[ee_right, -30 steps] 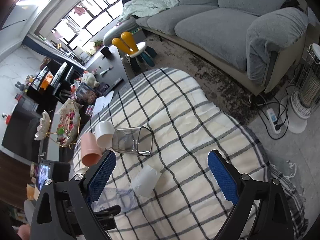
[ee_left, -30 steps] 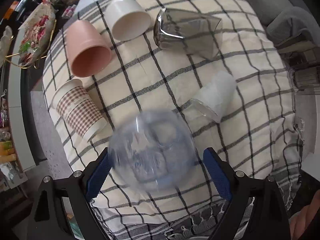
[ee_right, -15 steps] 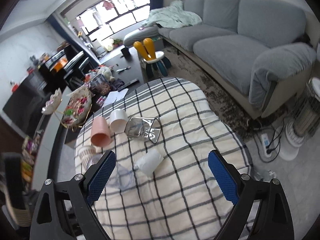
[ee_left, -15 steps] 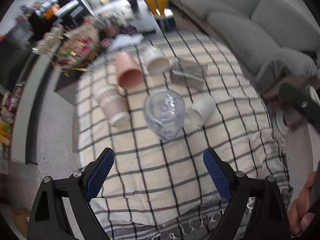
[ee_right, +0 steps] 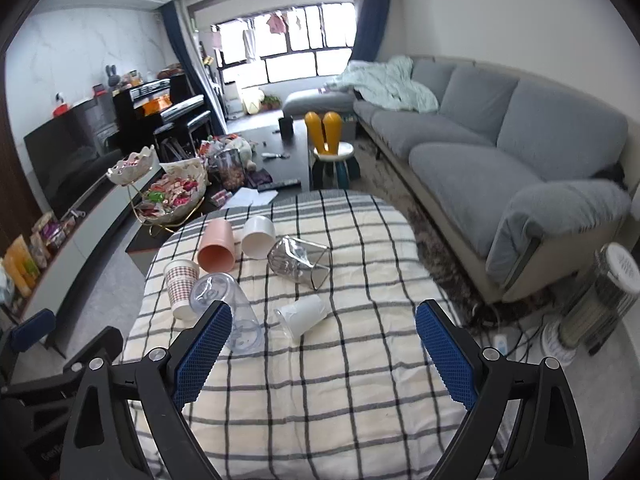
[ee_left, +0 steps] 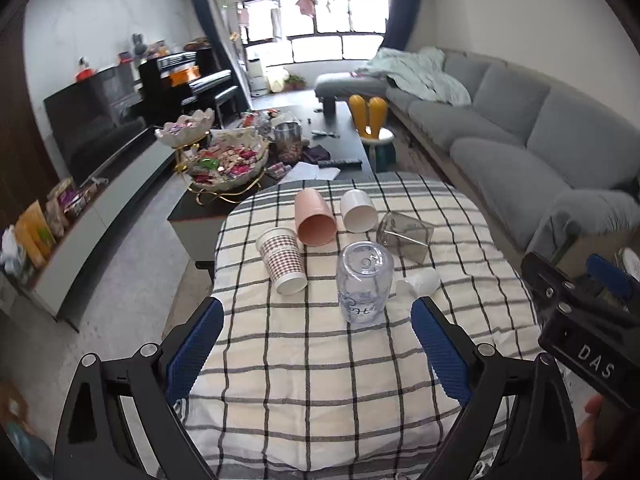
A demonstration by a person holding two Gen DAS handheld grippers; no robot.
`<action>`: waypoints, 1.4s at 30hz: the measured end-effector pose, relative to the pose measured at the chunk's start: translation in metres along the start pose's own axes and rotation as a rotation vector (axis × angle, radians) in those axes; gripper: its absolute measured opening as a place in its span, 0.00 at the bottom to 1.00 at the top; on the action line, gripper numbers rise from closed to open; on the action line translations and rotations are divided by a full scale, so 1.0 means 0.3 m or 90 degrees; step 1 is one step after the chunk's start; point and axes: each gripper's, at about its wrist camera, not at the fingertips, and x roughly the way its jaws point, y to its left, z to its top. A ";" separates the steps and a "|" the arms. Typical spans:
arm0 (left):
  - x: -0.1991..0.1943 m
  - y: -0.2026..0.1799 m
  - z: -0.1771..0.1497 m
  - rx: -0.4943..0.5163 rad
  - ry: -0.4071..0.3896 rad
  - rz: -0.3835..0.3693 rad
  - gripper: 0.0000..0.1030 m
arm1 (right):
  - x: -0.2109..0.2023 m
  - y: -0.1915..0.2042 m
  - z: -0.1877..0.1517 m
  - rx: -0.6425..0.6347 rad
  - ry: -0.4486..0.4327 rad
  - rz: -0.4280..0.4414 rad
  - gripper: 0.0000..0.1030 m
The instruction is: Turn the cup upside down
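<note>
table [ee_left: 360,420] | checked cloth [ee_left: 304,360] | six cups [ee_left: 363,286] on it

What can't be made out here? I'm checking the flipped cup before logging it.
- Clear cup: the right wrist view has its rim partly behind the right hand-held gripper finger; print unreadable in both.
- Small white cup: the left wrist view has it partly behind the clear cup.
- Right hand-held gripper: cut off by the left view's edge.
</note>
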 end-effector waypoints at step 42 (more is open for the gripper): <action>-0.053 0.049 -0.039 -0.057 -0.067 0.039 1.00 | -0.051 0.036 -0.003 -0.024 -0.046 -0.002 0.97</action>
